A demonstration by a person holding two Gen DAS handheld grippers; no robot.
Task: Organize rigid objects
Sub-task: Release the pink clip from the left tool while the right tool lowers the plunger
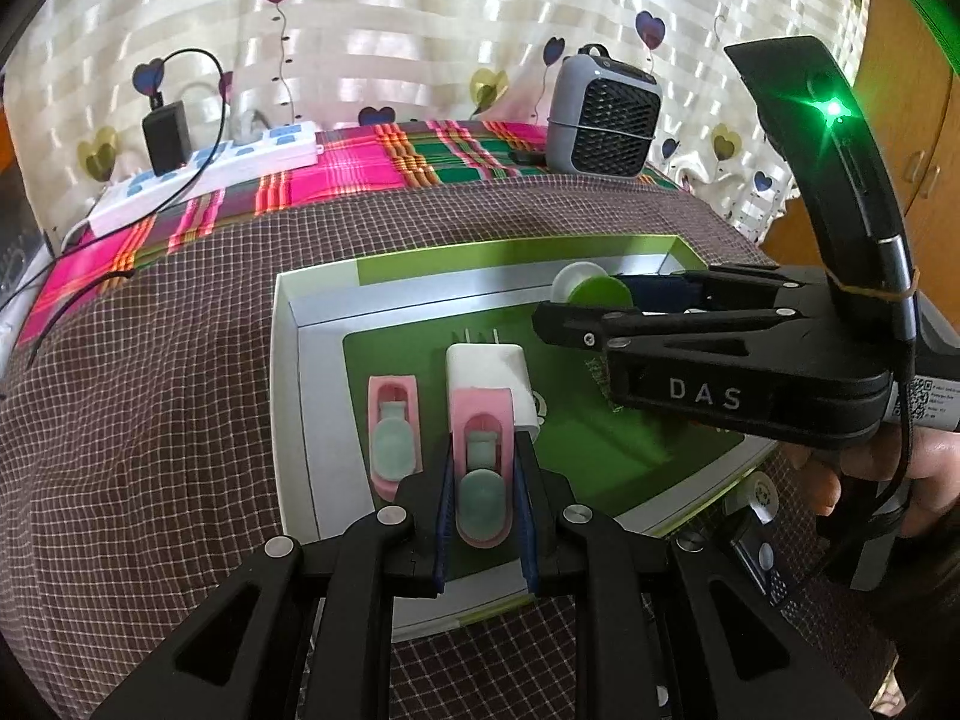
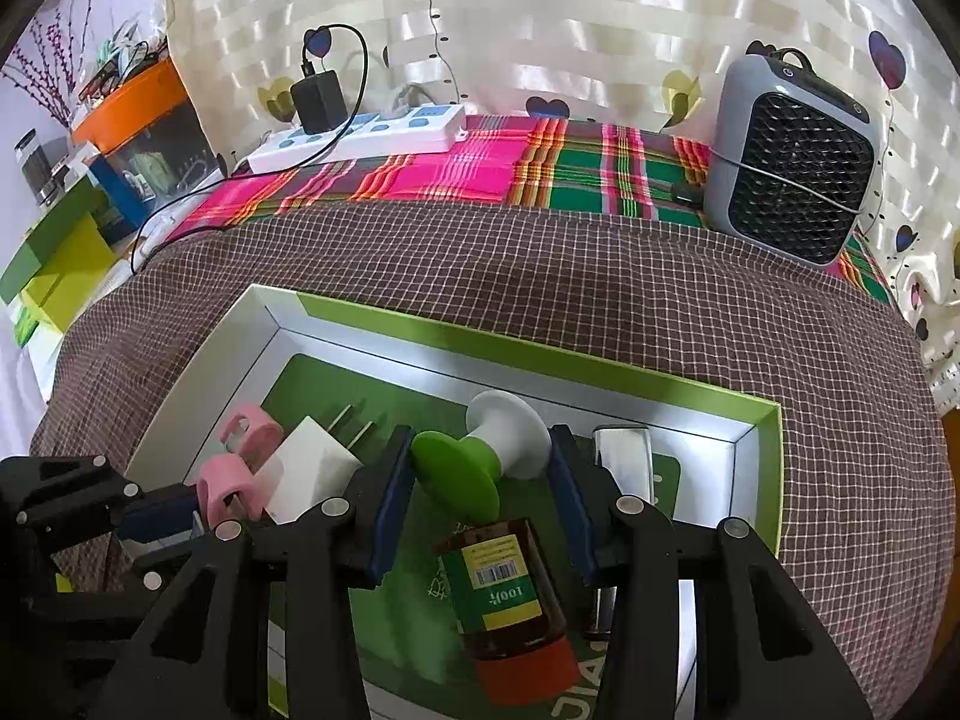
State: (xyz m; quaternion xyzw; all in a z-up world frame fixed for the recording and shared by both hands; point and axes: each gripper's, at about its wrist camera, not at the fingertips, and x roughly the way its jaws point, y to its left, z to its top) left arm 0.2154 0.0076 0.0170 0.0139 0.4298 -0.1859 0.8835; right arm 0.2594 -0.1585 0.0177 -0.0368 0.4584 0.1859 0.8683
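left gripper (image 1: 483,498): pinching pink clip (image 1: 480,474) over tray (image 1: 288,420)
right gripper (image 2: 480,498): spread around green-white spool (image 2: 480,456)
done: charger (image 1: 492,372), bottle (image 2: 504,588), second clip (image 1: 393,435) in tray
left: setting clip down

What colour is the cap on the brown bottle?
Red cap on the bottle, clearest in the right wrist view.
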